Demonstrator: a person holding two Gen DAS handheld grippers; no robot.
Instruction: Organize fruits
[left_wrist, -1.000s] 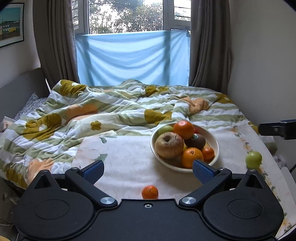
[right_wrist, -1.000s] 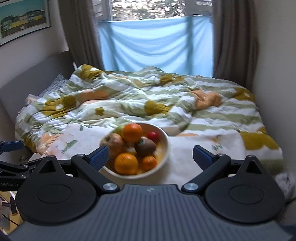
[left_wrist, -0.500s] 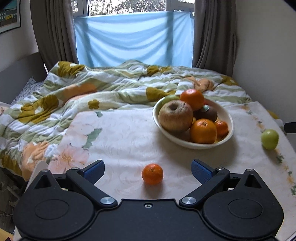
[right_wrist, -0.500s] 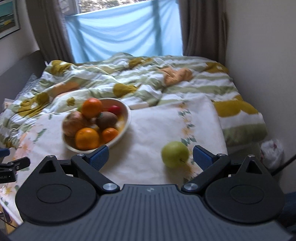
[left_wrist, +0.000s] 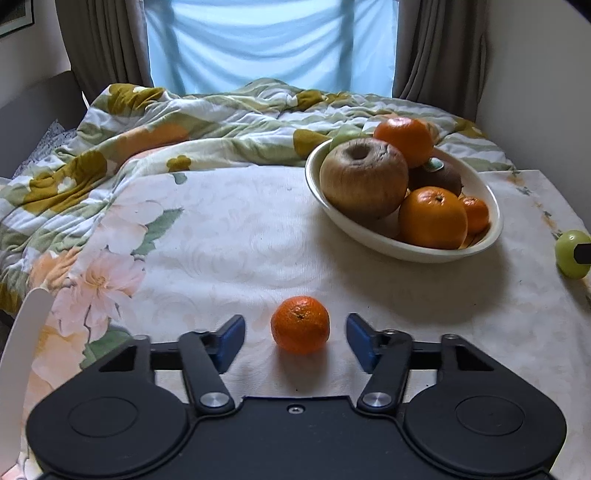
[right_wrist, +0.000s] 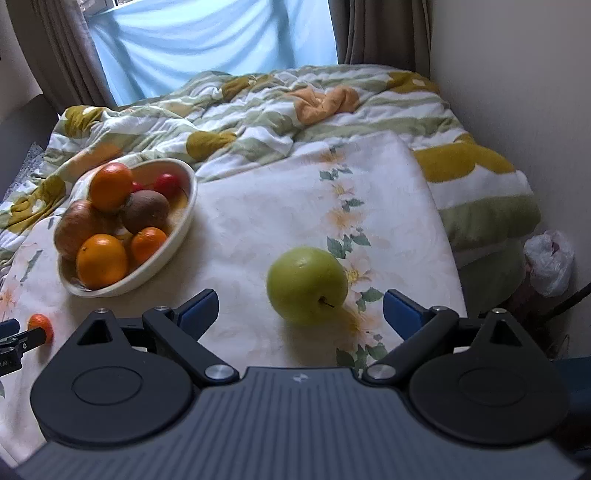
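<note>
A small orange mandarin (left_wrist: 300, 324) lies on the floral cloth (left_wrist: 229, 240), between the blue pads of my open left gripper (left_wrist: 295, 341), which do not touch it. A green apple (right_wrist: 307, 284) lies on the cloth between the pads of my open right gripper (right_wrist: 300, 308), also untouched. It also shows at the right edge of the left wrist view (left_wrist: 570, 253). A white bowl (left_wrist: 373, 232) holds oranges, a brown apple, a kiwi and other fruit; it also shows in the right wrist view (right_wrist: 155, 269). The mandarin shows at the left in the right wrist view (right_wrist: 40, 325).
A rumpled floral quilt (left_wrist: 166, 122) covers the bed behind the cloth. A wall (right_wrist: 517, 74) runs along the right side, with a white plastic bag (right_wrist: 548, 260) on the floor by it. Curtains and a blue sheet hang at the back.
Both grippers have moved forward and down. The left one now brackets the mandarin and its jaws have narrowed. The right one has swung right and now brackets the green apple.
</note>
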